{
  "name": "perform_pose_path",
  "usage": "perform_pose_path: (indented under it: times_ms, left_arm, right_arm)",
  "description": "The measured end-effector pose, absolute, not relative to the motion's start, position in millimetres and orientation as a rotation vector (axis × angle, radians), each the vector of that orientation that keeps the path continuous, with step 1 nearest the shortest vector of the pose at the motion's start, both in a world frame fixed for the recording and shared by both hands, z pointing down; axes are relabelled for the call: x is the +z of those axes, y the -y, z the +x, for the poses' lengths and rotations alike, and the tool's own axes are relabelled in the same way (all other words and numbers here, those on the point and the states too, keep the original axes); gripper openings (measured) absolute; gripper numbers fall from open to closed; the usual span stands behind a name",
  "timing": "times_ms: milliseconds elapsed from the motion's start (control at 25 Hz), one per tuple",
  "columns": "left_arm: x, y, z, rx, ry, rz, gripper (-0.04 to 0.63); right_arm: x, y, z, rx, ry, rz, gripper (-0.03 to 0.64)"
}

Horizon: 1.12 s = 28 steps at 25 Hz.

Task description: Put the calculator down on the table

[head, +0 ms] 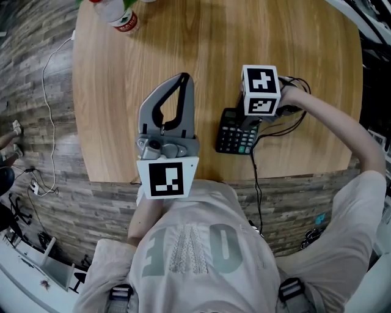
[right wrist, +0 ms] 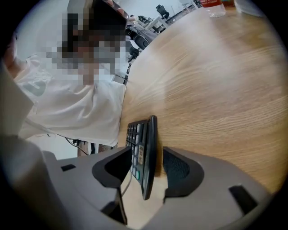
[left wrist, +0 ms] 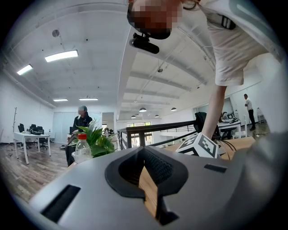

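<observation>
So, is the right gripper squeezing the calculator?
No, the calculator stands loose between the right gripper's wide jaws, with bare table showing between it and one jaw.

Grey plank floor (head: 30,61), white ceiling (left wrist: 99,27) (strip lights (left wrist: 61,55) on), desk (left wrist: 22,136) beyond.

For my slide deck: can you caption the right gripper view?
Right gripper with open fingers flanking the calculator on the wooden table, neither pressing it.

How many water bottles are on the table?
1: the bottle stands at the table's far left corner, cut off by the picture's edge. More could be out of view.
</observation>
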<state>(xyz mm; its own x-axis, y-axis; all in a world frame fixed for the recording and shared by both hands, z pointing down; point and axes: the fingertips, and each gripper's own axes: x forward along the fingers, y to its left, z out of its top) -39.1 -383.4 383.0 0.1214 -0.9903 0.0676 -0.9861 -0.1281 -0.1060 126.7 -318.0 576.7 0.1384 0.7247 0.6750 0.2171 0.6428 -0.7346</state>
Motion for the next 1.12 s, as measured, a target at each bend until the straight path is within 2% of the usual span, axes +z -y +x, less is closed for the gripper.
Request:
perform_pose_path:
  times_ms: [240, 520, 800, 1000, 1120]
  left_arm:
    - [372, 379, -37, -0.169, -2.014, -2.313, 0.009]
    - [342, 358, -31, -0.127, -1.966, -2.290, 0.009]
    - [297, 333, -32, -0.002, -1.929, -2.272, 0.009]
    - [263, 309, -20, 0.086, -1.831, -2.259, 0.009]
    - [246, 294, -14, 0.143, -1.796, -2.252, 0.009]
  right_arm:
    - [566, 348, 120, 0.349, 1.484, -0.719, 0.204]
    - [521, 402, 119, 0.260, 1.789, -0.300, 0.212]
    - [384, 440, 121, 0.227, 2.317, 0.414, 0.210]
    - [287, 407, 150, 0.093, 2.599, 0.966, 0.209]
    - [245, 369, 167, -0.114, 2.643, 1.262, 0.206]
